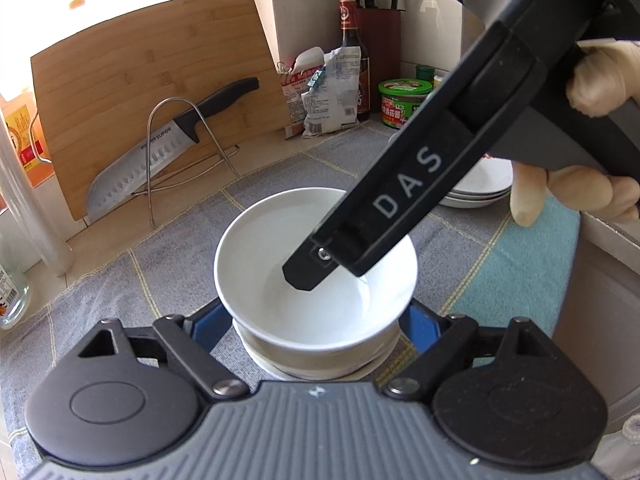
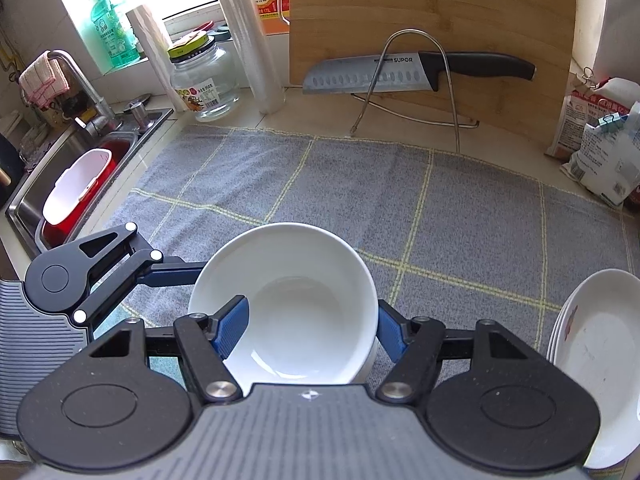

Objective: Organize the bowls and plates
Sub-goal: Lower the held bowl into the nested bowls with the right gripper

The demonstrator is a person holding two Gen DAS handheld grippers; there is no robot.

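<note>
Blue-padded left gripper (image 1: pixel 316 320): spread wide, one pad (image 1: pixel 212 326) on each side of the bowl stack, low down; pressing or merely beside, impossible to tell.
Right gripper (image 2: pixel 310 328): also spread wide, reaching in from the right in a gloved hand (image 1: pixel 600 80); left finger inside the top bowl, right finger just outside its right wall.
Top bowl (image 2: pixel 288 304): white, upright, empty, nested in a lower bowl (image 1: pixel 320 364) of the same white; both near the middle of the cloth.
Plates (image 2: pixel 596 360): white stack right of the bowls, apart from them.
Cloth (image 2: pixel 440 220): grey towel with yellow check lines, spread over the counter.
Cutting board (image 2: pixel 432 20): bamboo, leaning against the far wall.
Knife (image 2: pixel 400 72): marked SUPOR, black handle, resting across a wire rack (image 2: pixel 416 80) in front of the board.
Far right: clipped food packets (image 2: pixel 600 140), dark sauce bottle (image 1: pixel 352 52), knife block (image 1: pixel 380 52).
Far left: steel sink (image 2: pixel 28 200), glass jar (image 2: pixel 204 80) beside it.
</note>
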